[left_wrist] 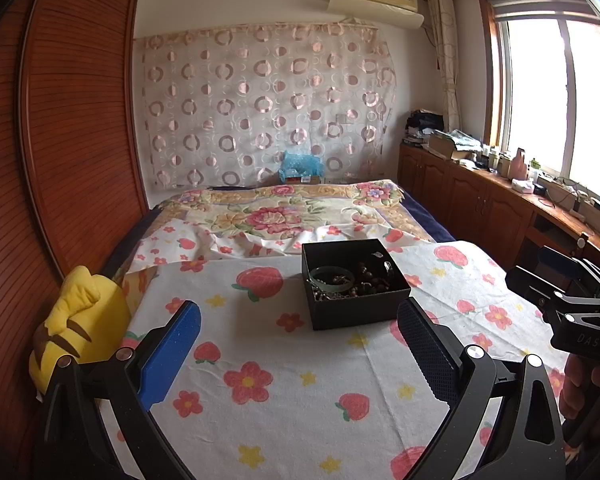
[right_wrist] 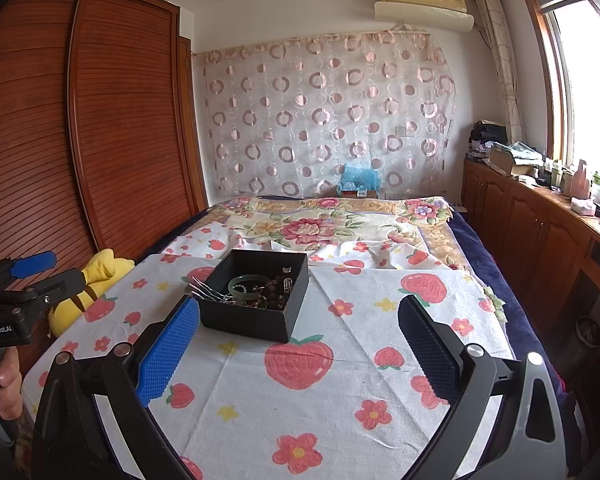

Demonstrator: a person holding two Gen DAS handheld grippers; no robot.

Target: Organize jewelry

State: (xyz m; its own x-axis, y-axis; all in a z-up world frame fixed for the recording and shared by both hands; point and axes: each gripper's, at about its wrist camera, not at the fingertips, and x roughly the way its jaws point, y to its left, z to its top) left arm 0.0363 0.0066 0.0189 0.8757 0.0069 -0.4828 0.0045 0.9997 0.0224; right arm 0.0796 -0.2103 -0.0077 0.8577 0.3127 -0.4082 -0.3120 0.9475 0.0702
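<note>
An open black box (left_wrist: 354, 284) stands on the strawberry-print cloth (left_wrist: 284, 360) on the bed. It holds a green bangle (left_wrist: 332, 278), dark bead strings and metal pieces. In the right wrist view the box (right_wrist: 256, 294) is left of centre, with the bangle (right_wrist: 249, 286) and thin metal pins inside. My left gripper (left_wrist: 300, 332) is open and empty, just short of the box. My right gripper (right_wrist: 300, 332) is open and empty, the box near its left finger. Each gripper shows at the edge of the other's view.
A yellow plush toy (left_wrist: 80, 320) lies at the bed's left edge beside the wooden wardrobe (left_wrist: 60, 140). A floral blanket (left_wrist: 284, 212) covers the far bed. A wooden cabinet (left_wrist: 500, 200) with clutter runs under the window on the right.
</note>
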